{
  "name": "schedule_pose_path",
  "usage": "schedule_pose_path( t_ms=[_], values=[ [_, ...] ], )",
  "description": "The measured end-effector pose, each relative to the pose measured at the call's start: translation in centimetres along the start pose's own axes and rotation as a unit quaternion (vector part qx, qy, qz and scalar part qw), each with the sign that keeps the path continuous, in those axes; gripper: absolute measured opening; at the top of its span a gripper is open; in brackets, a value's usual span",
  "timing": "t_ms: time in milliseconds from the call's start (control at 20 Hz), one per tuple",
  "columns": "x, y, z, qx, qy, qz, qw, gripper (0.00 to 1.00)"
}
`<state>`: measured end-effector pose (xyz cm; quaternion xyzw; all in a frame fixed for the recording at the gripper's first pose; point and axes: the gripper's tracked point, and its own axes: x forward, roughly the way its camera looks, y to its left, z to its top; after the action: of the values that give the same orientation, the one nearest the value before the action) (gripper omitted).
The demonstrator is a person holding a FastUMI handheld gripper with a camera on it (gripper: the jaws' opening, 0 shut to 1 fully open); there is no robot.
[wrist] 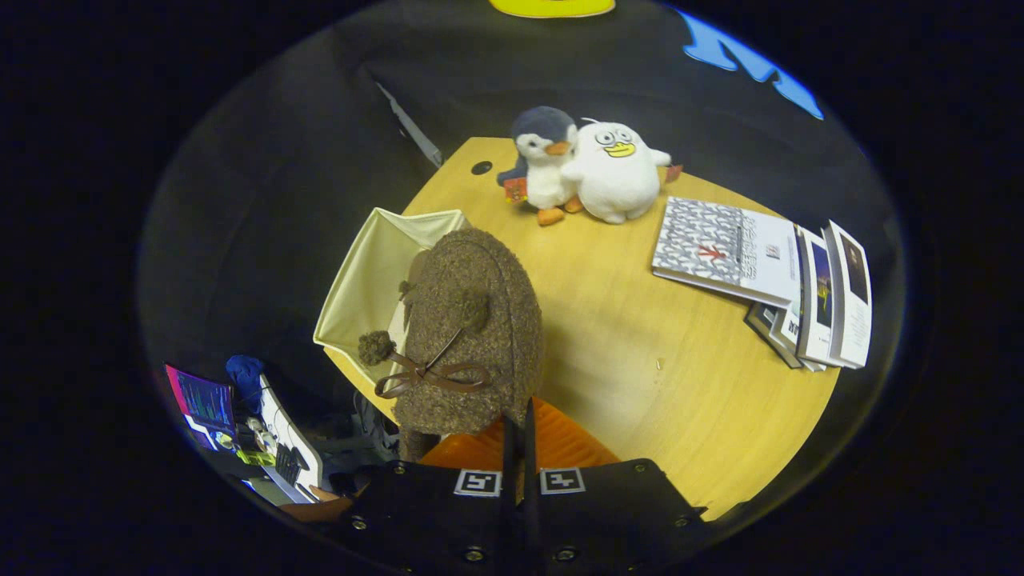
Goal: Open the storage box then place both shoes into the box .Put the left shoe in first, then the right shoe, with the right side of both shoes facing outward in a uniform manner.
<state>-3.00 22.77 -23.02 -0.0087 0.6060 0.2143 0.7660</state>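
A brown fuzzy shoe (472,328) with a pom-pom bow and an orange sole (552,448) hangs just ahead of my fingers, high over the wooden table (640,360). My gripper (518,428) is shut on the shoe, its two black fingers pressed close together at the shoe's edge by the sole. Behind and under the shoe stands the open cream fabric storage box (372,276), at the table's left edge. The shoe hides much of the box's inside, and I cannot tell what lies in it.
Two plush toys, a penguin (544,160) and a white duck (616,172), sit at the table's far side. A stack of books (768,280) lies to the right. Off the table on the near left is a desk with a lit screen (204,400).
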Motion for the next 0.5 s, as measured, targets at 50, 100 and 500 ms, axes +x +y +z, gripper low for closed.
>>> schedule_pose_path(
  t_ms=[50,100,500],
  values=[
    [0.4,1.6,1.3,-0.009,-0.001,0.009,1.000,0.04],
    [0.9,3.1,2.4,-0.016,0.000,0.018,1.000,0.04],
    [7.7,11.6,9.1,-0.064,0.025,0.039,0.997,0.04]
  ],
)
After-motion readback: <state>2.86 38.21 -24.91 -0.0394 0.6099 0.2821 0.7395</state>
